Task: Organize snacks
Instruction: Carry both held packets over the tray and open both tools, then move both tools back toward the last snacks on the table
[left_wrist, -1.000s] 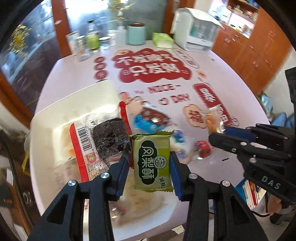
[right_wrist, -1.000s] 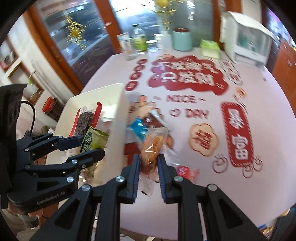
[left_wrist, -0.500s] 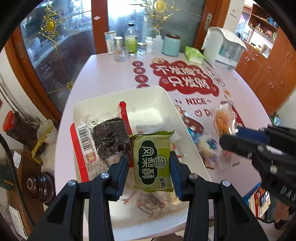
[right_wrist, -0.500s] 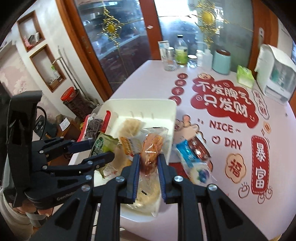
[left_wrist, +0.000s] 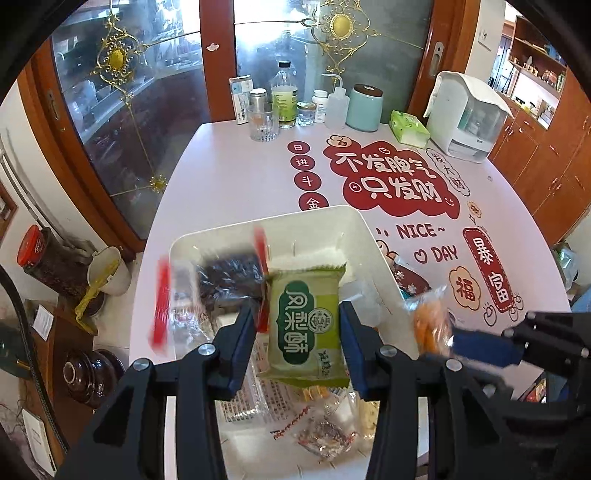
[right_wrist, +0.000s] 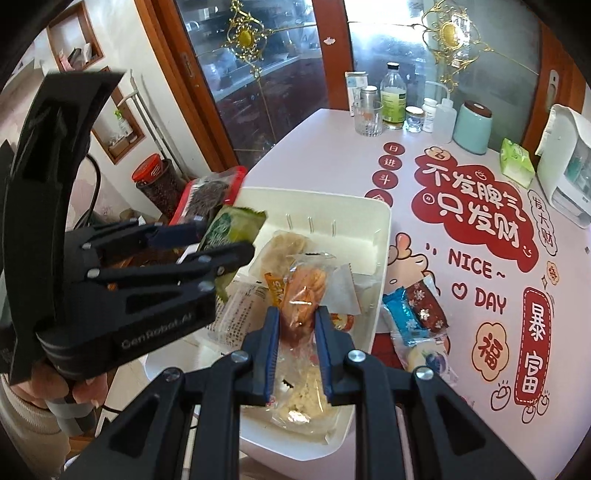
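My left gripper (left_wrist: 296, 311) is shut on a green snack packet (left_wrist: 304, 325), held upright over the white bin (left_wrist: 295, 218). A dark packet with red edges (left_wrist: 229, 273) hangs blurred against its left finger, seemingly caught in the same grip. In the right wrist view the left gripper (right_wrist: 225, 240) carries the green packet (right_wrist: 232, 225) and the dark packet (right_wrist: 207, 194) above the bin's left side. My right gripper (right_wrist: 297, 312) is shut on a clear packet of orange snacks (right_wrist: 304, 291) above the bin (right_wrist: 384, 236), which holds several wrapped snacks.
A blue packet (right_wrist: 402, 314) and a dark red one (right_wrist: 424, 306) lie on the table just right of the bin. At the table's far end stand a glass (left_wrist: 263, 125), bottles, a teal canister (left_wrist: 364, 109), a green tissue pack (left_wrist: 408, 127) and a white appliance (left_wrist: 467, 114).
Both grippers have travelled left from the table's loose snacks to above the bin and risen slightly, each carrying its packet. The dark red-edged packet now swings blurred.
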